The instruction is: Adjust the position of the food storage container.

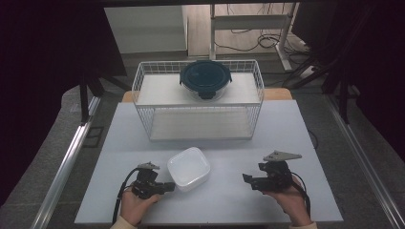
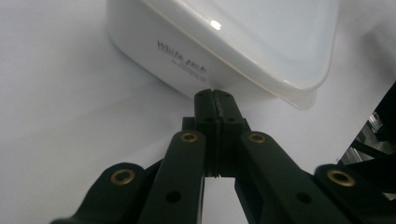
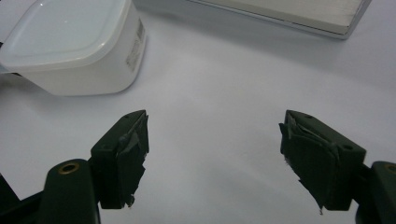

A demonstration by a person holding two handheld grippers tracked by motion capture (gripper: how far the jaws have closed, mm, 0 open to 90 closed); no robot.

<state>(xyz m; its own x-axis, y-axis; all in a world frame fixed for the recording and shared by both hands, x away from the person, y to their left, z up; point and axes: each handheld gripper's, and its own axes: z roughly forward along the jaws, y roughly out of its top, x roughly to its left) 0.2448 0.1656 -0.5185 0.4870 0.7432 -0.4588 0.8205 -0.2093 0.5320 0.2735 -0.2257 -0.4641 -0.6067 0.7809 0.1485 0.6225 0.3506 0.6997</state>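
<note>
The white plastic box with its lid on stands on the front part of the table, between the two hands and closer to the left one. The left gripper has its jaws fully closed with nothing between them, and in the left gripper view the closed tip is right at the side wall of the box, touching it or almost touching; I cannot tell which. The right gripper rests well apart from the box on the right side, its jaws wide open and empty, pointing toward the box.

I judge that the step in hand is a push or a nudge of the box with the closed left tip, perhaps to bring it toward the middle or toward the open right gripper. The wire rack behind, with a dark round container on its upper shelf, may be the goal. The next move calls for a slow, low push, because the light box can turn or slide away.
</note>
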